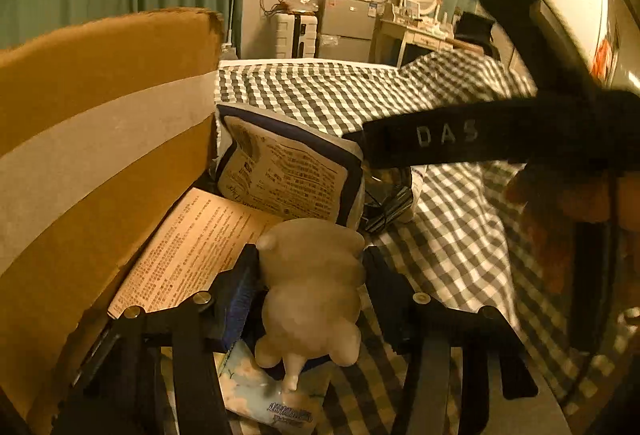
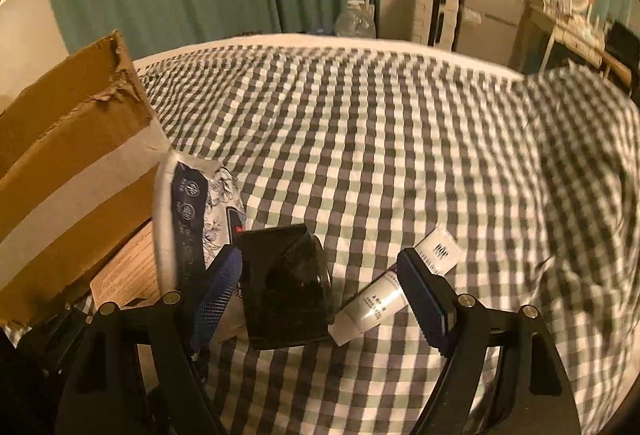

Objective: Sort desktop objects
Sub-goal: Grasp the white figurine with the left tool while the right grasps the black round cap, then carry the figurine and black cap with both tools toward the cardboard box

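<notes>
Cardboard box (image 1: pixel 100 139) flanks glossy rounded bear figurine (image 1: pixel 310 291) on checked cloth (image 1: pixel 452 235).

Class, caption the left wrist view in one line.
Left tool grips a pale bear-shaped figurine beside a brown cardboard box.

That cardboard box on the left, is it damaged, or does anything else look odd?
Yes. The cardboard box has a torn, ragged top corner on its flap, seen in both views. Otherwise only clutter: a printed pouch leans tilted against the box, and a white tube lies slantwise on the checked cloth.
</notes>
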A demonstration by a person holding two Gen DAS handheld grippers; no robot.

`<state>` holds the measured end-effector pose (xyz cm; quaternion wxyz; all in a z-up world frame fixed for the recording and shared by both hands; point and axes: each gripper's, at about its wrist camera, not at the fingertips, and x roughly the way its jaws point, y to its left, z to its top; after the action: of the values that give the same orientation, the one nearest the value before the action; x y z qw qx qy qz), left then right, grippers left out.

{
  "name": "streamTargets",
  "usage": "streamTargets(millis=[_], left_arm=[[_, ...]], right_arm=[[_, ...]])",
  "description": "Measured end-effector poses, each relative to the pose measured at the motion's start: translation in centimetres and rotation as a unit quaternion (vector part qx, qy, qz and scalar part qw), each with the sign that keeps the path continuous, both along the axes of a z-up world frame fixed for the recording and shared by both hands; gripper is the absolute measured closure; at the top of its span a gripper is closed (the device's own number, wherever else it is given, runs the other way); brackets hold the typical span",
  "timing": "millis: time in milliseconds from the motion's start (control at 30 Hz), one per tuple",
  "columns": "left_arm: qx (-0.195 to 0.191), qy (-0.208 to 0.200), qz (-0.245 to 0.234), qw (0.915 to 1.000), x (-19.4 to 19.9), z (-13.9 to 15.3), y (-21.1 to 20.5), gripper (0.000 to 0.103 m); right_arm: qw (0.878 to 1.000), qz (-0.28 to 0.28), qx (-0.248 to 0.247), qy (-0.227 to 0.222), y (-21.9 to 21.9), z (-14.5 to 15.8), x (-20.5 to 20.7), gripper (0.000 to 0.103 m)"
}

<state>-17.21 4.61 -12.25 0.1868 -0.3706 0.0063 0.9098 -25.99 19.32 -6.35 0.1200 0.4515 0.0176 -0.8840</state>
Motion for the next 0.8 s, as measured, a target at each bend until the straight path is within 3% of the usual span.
streamTargets(millis=[267, 333, 367, 433, 467, 800], left_arm=[[0.012, -0.010, 0.009, 0.9998, 1.3, 0.6, -1.4, 0.049], [0.013, -0.012, 0.012, 0.9998, 1.6, 0.7, -1.9, 0.049], [0.011, -0.012, 0.014, 0.9998, 1.7, 0.8, -2.0, 0.049], [0.009, -0.014, 0.016, 0.9997, 2.0, 0.8, -2.3, 0.049], [0.010, -0.015, 0.017, 0.9997, 2.2, 0.9, -2.5, 0.049], [0.025, -0.009, 0.018, 0.9995, 4.7, 2.4, -2.9, 0.049]], right_arm=[[0.999, 0.029, 0.004, -0.020, -2.3, -2.1, 0.4, 0.024], [0.999, 0.031, -0.005, -0.023, -2.6, -2.3, 0.7, 0.037], [0.999, 0.035, -0.010, -0.024, -2.8, -2.4, 0.8, 0.060], [0.999, 0.033, 0.007, -0.016, -3.5, -2.4, 1.5, 0.072], [0.999, 0.036, 0.011, -0.011, -3.8, -2.5, 2.0, 0.089], [0.999, -0.006, -0.049, 0.020, -0.3, -0.4, 9.1, 0.093]])
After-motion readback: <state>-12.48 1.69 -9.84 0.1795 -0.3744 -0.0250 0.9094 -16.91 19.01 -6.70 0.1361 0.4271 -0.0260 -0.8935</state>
